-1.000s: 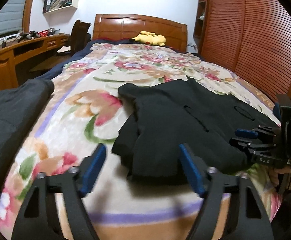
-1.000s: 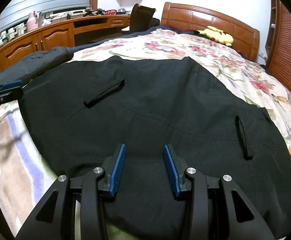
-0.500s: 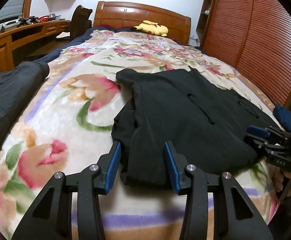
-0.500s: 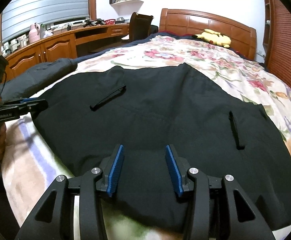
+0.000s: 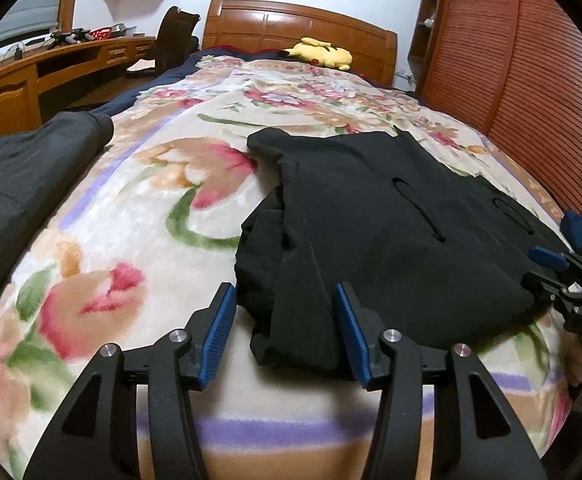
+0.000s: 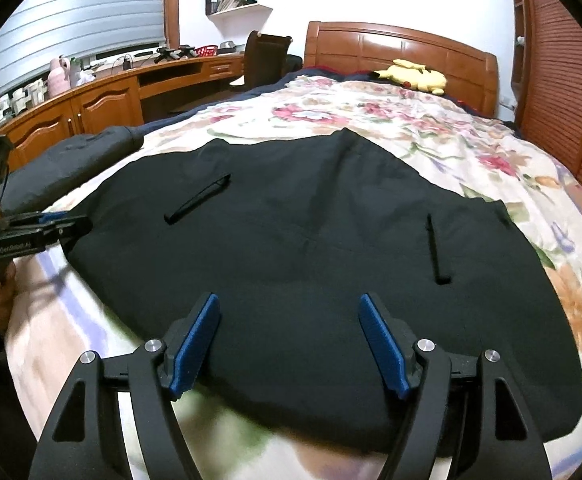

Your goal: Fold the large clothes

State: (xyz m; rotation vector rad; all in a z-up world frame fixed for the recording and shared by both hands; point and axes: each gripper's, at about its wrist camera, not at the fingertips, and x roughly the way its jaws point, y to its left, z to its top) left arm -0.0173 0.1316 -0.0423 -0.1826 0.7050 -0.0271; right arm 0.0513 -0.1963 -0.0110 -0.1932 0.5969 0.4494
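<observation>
— Jaws? Both spread wide, gripping nothing: left gripper (image 5: 285,330), right gripper (image 6: 291,344).

— And the black garment (image 6: 299,248)?

— Flat on the floral blanket (image 5: 139,216), dead ahead of both; its near hem sits between the right jaws, its rumpled side edge just before the left. Long axis probably runs left-right. Either could pinch.

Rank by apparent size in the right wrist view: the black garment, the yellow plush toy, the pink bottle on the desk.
1. Black garment, by far the largest; it is also nearest the camera.
2. Yellow plush toy.
3. Pink bottle, slightly smaller. Both are far away, so their order is unsure.
</observation>
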